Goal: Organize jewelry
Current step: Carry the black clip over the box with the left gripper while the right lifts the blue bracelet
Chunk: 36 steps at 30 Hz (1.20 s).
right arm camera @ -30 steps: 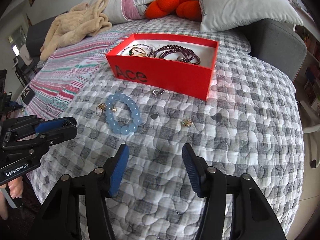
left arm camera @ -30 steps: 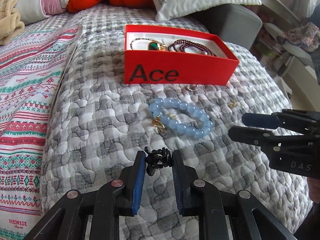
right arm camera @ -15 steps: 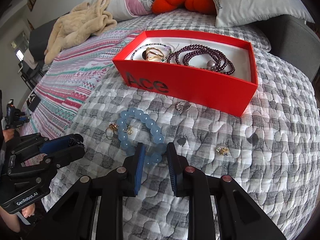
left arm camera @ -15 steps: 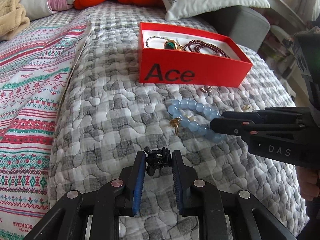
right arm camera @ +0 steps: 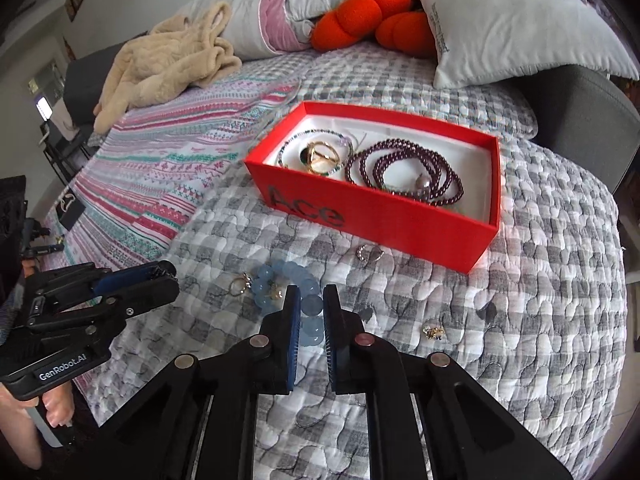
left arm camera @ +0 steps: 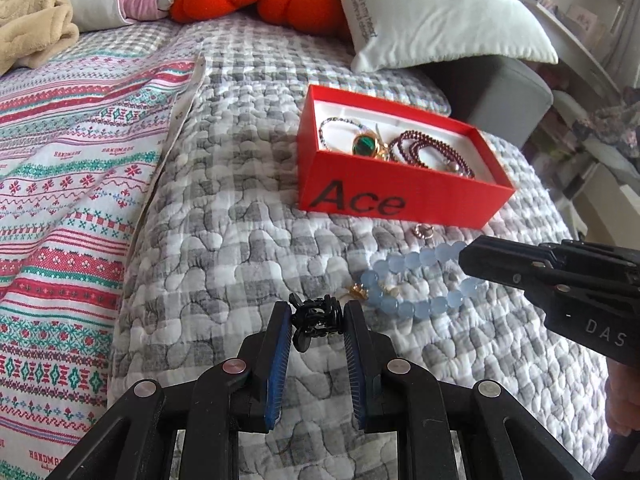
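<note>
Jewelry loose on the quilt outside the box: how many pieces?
5: blue bead bracelet in right tongs, gold ring left of it, gold charm inside its loop, silver ring by the red box, gold earring rightmost; others possibly hidden.

One red box (right arm camera: pixel 384 216), one blue bead bracelet (left arm camera: pixel 416 284), one black hair clip (left arm camera: pixel 318 320), two grippers (left arm camera: pixel 316 316) (right arm camera: pixel 311 304), two orange cushions (right arm camera: pixel 372 20)

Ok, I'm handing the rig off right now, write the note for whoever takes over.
Left gripper: shut on black hair clip, held above the quilt.
Right gripper: closed around the blue bead bracelet, which lies on the quilt in front of the red Ace box.
Done: dark red bead strand, gold ring with green stone and thin bead chain in box.
Left: box the clip and bracelet, then the small ring by the box and gold pieces on the quilt.
</note>
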Motion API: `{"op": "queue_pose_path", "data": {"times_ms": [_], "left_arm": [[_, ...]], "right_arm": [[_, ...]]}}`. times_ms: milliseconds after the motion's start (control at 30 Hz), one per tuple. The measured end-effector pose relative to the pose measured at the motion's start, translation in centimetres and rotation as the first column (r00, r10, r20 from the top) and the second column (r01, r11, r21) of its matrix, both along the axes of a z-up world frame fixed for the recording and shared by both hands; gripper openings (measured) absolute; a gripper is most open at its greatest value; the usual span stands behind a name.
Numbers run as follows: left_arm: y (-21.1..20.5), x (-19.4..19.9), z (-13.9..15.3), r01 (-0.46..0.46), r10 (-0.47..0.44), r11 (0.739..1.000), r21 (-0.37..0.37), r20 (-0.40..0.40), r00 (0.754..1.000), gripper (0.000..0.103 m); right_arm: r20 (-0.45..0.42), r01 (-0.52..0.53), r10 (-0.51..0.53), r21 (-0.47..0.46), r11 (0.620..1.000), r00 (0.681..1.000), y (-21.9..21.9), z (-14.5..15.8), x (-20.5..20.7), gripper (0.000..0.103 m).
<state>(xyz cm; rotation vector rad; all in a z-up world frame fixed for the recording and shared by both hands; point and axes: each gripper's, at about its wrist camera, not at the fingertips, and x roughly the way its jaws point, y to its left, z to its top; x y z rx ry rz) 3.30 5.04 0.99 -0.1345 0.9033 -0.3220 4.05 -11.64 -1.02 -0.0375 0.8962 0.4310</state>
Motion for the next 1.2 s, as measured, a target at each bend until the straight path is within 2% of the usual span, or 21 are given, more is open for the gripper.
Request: {"op": "queue_pose_path", "data": {"times_ms": [300, 667, 800, 1133, 1200], "left_arm": [[0.0, 1.8, 2.2, -0.026, 0.029, 0.997, -0.071, 0.041, 0.999, 0.021], [-1.5, 5.7, 3.0, -0.032, 0.051, 0.989, -0.142, 0.127, 0.991, 0.021], [-2.4, 7.1, 2.4, -0.032, 0.054, 0.985, -0.171, 0.126, 0.991, 0.021], [-3.5, 9.2, 0.7, -0.070, 0.084, 0.990, -0.124, 0.115, 0.990, 0.021], [-3.3, 9.4, 0.5, -0.073, 0.085, 0.989, -0.130, 0.092, 0.992, 0.027]], "right_arm": [[0.073, 0.012, -0.017, 0.073, 0.997, 0.997, -0.3, 4.0, -0.6, 0.012], [0.153, 0.088, -0.117, 0.189, 0.978, 0.981, -3.0, 8.2, 0.8, 0.012], [0.169, 0.124, -0.159, 0.201, 0.972, 0.973, -3.8, 8.8, 1.8, 0.012], [0.151, 0.169, -0.203, 0.212, 0.962, 0.967, -5.1, 7.8, 3.9, 0.012], [0.147, 0.170, -0.202, 0.205, 0.964, 0.968, -5.0, 7.5, 4.1, 0.012]]}}
